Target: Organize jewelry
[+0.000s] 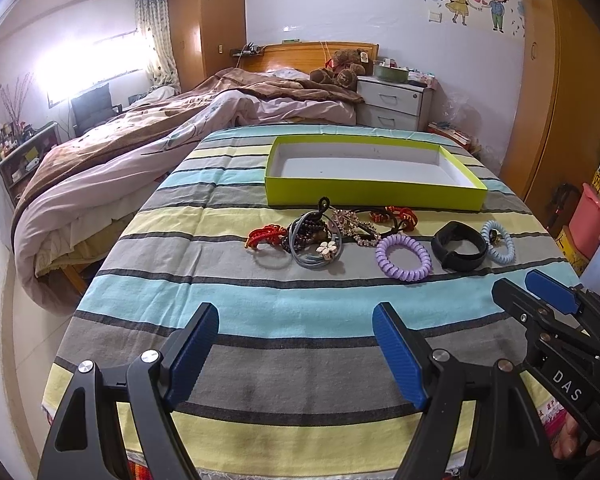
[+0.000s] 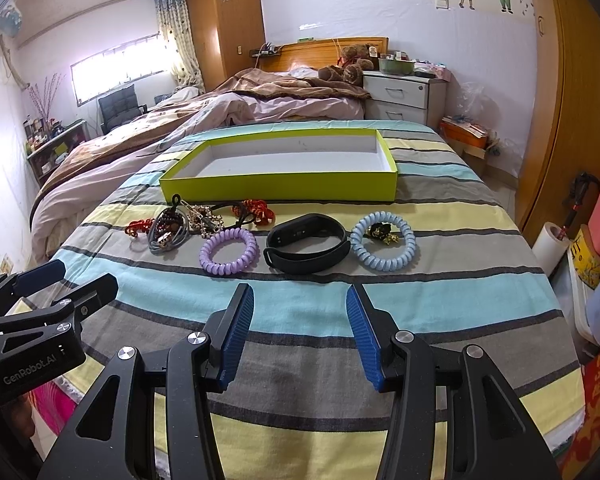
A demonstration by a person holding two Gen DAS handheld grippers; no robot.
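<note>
Right wrist: two coil hair ties, one wristband.

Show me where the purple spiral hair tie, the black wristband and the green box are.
purple spiral hair tie (image 2: 228,253): right wrist view, on its left coil.
black wristband (image 2: 306,261): right wrist view, on its front strap.
green box (image 2: 280,188): right wrist view, on its front wall.

Both views are taken from low over the near end of the striped cloth, faced toward the green box and the bed beyond it. The left view is set left of the box's middle, the right view right of it. The box and the jewelry before it are shared, seen near.
</note>
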